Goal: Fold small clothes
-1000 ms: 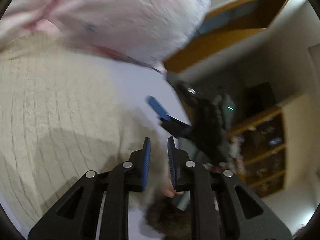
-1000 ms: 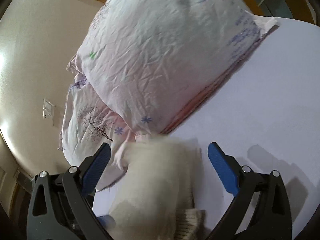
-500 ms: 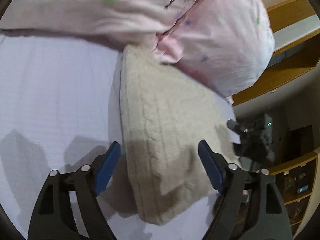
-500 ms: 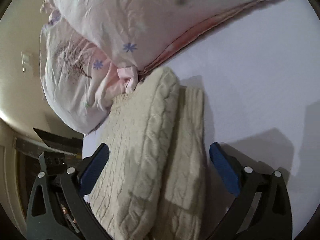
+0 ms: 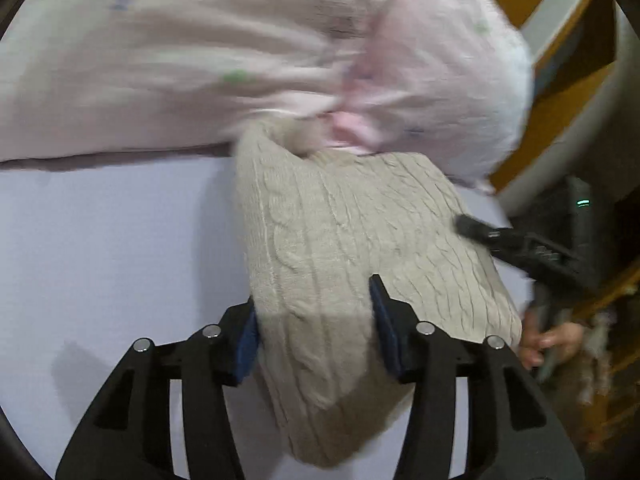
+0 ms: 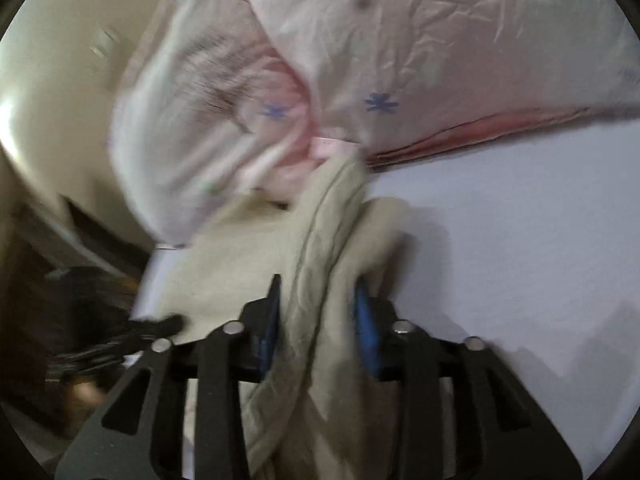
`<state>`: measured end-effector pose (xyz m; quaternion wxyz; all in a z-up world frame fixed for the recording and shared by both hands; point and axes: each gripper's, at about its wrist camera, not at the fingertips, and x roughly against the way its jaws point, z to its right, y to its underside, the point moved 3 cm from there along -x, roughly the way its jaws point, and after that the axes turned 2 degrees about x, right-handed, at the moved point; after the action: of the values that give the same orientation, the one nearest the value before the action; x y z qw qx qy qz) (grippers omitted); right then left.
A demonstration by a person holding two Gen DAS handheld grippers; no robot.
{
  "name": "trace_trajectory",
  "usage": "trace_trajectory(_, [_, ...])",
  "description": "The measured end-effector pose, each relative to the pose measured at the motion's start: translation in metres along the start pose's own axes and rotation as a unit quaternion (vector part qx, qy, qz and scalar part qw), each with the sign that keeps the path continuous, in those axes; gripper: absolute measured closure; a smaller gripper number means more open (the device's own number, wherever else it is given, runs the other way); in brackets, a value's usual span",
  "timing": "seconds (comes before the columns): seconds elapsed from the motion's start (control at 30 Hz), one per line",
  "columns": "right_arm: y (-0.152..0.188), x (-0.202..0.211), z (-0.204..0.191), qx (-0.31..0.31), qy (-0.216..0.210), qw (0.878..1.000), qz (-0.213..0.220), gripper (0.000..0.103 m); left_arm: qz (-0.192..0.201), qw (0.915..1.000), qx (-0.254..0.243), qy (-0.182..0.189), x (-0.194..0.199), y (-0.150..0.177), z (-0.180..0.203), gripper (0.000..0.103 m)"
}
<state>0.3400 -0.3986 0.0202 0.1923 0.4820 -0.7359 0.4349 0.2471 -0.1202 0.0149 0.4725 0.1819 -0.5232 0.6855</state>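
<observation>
A folded cream cable-knit sweater lies on the pale lilac bed sheet, its far end against the pink pillows. My left gripper is shut on the sweater's near edge, with thick folded knit bulging between its blue pads. My right gripper is shut on the sweater too, with bunched layers squeezed between its fingers. In the left wrist view the right gripper shows at the sweater's right side. In the right wrist view the left gripper shows as a dark blur at the left.
Two pink floral pillows lie along the head of the bed, also in the right wrist view. The bed's edge drops off beside the sweater, with a wooden headboard and dark shelves beyond. A cream wall stands behind.
Half a second ago both grippers were open around the sweater. Now both have closed on it, and its gripped edges are bunched and lifted.
</observation>
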Motion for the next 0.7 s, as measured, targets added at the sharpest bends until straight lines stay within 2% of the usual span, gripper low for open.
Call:
trace_trajectory(0.03, [0.002,0.004,-0.001,0.003,0.020,1.000,0.012,0.053,0.003,0.9999,0.009,-0.005,0.004,0.003,-0.007,0.049])
trace_trajectory(0.1, [0.014,0.029,-0.009,-0.007,-0.025,0.999,0.042,0.050,0.036,0.9990,0.001,-0.026,0.021,0.009,-0.010,0.046])
trace_trajectory(0.13, [0.019,0.037,-0.012,-0.008,-0.045,0.998,0.047,0.049,0.047,0.9983,-0.006,-0.033,0.028,0.011,-0.008,0.041])
trace_trajectory(0.2, [0.037,0.047,-0.027,0.014,-0.068,0.997,0.032,0.051,0.069,0.9971,-0.020,-0.025,0.044,0.018,0.003,0.037])
trace_trajectory(0.27, [0.060,0.037,-0.043,0.049,-0.044,0.998,-0.011,0.096,0.075,0.9962,-0.043,-0.008,0.046,0.027,0.024,0.032])
trace_trajectory(0.3, [0.068,0.032,-0.044,0.062,-0.014,0.998,-0.018,0.096,0.071,0.9958,-0.056,-0.003,0.043,0.029,0.032,0.031])
trace_trajectory(0.33, [0.072,0.033,-0.041,0.071,0.036,0.997,0.002,0.097,0.063,0.9955,-0.071,-0.006,0.040,0.034,0.039,0.031])
trace_trajectory(0.43, [0.066,0.047,-0.021,0.024,0.059,0.996,0.054,0.097,0.035,0.9949,-0.093,-0.019,0.018,0.043,0.047,0.031])
trace_trajectory(0.5, [0.068,0.038,-0.016,0.010,0.070,0.997,0.042,0.096,0.032,0.9933,-0.106,-0.034,0.014,0.047,0.051,0.031])
trace_trajectory(0.57, [0.073,0.029,-0.022,0.017,0.087,0.996,0.032,0.093,0.031,0.9924,-0.111,-0.042,0.014,0.051,0.055,0.031])
trace_trajectory(0.6, [0.074,0.034,-0.024,0.018,0.083,0.996,0.038,0.085,0.030,0.9929,-0.107,-0.041,0.018,0.055,0.053,0.031])
trace_trajectory(0.63, [0.075,0.042,-0.029,0.018,0.080,0.996,0.047,0.070,0.030,0.9935,-0.102,-0.040,0.025,0.061,0.051,0.031])
trace_trajectory(0.67, [0.079,0.057,-0.033,0.023,0.082,0.994,0.067,0.059,0.031,0.9937,-0.099,-0.043,0.031,0.068,0.048,0.027])
trace_trajectory(0.7, [0.084,0.067,-0.036,0.031,0.086,0.992,0.083,0.028,0.031,0.9937,-0.096,-0.048,0.034,0.073,0.047,0.022])
